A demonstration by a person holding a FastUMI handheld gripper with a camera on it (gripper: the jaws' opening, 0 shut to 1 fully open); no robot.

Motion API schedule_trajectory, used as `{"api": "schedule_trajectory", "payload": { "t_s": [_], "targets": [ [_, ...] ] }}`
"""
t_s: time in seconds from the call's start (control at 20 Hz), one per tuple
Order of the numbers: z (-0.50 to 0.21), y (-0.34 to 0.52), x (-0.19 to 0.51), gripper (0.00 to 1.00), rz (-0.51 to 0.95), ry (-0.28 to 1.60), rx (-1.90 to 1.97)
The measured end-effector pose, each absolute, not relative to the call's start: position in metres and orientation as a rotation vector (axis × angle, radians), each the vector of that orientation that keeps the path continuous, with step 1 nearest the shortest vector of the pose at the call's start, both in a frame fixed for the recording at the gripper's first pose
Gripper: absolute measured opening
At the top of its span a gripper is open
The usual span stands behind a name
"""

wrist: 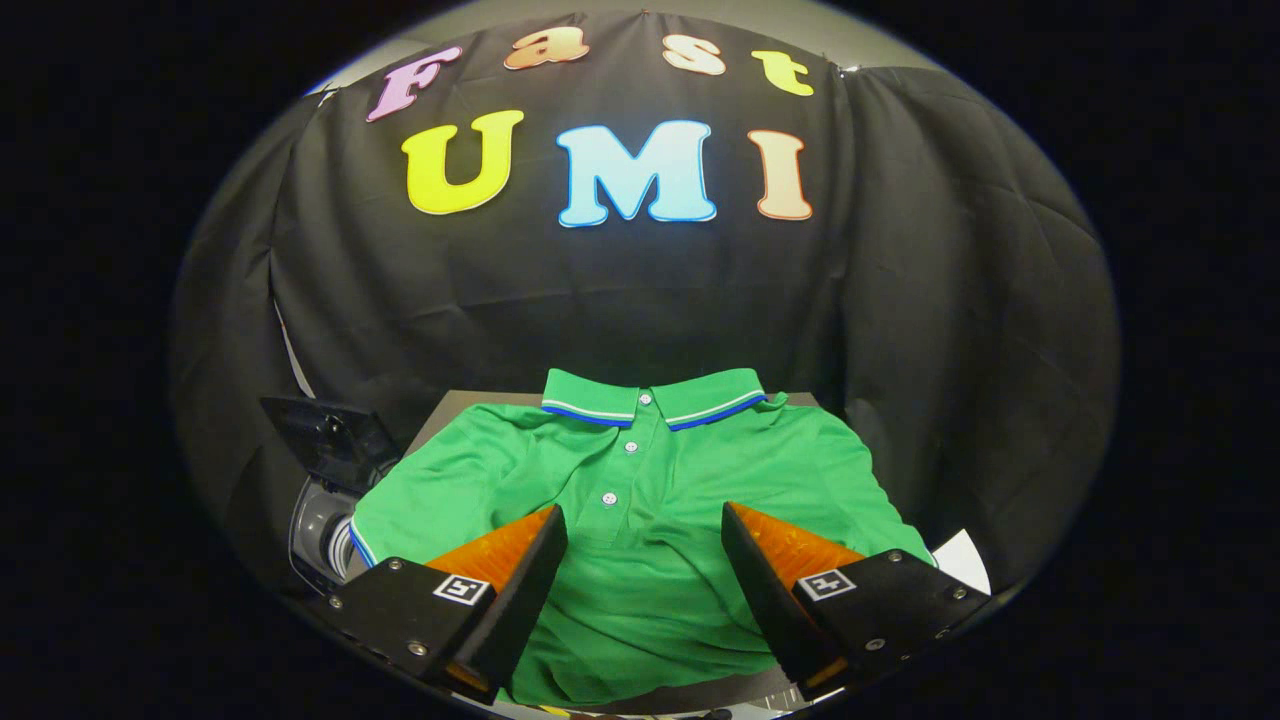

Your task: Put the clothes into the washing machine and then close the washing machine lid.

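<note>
Nothing is done yet: the green polo shirt [640,480] lies flat on the bench [445,405], the washing machine [325,500] lid open; the hand-held gripper [645,525] gapes wide, empty, above the shirt.

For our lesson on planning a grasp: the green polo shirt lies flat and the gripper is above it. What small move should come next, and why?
Probably lower the gripper straight onto the polo shirt and close. Its jaws stand open with the shirt's placket between them, nothing is gripped yet, and the washing machine waits open-lidded to the left.
</note>
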State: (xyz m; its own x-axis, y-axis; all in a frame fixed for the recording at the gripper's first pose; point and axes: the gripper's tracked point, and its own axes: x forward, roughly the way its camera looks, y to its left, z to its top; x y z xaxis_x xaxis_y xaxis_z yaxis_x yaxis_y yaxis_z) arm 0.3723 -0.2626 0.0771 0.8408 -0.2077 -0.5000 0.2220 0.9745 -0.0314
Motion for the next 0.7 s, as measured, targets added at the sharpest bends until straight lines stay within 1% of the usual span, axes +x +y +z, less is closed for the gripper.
{"api": "schedule_trajectory", "payload": {
  "t_s": [0.2, 0.3, 0.7],
  "targets": [
    [0.059, -0.261, 0.383, 0.96, -0.189, 0.614, 0.053],
    [0.051, -0.260, 0.376, 0.96, -0.181, 0.661, 0.053],
    [0.054, -0.262, 0.372, 0.97, -0.182, 0.696, 0.051]
  ]
}}
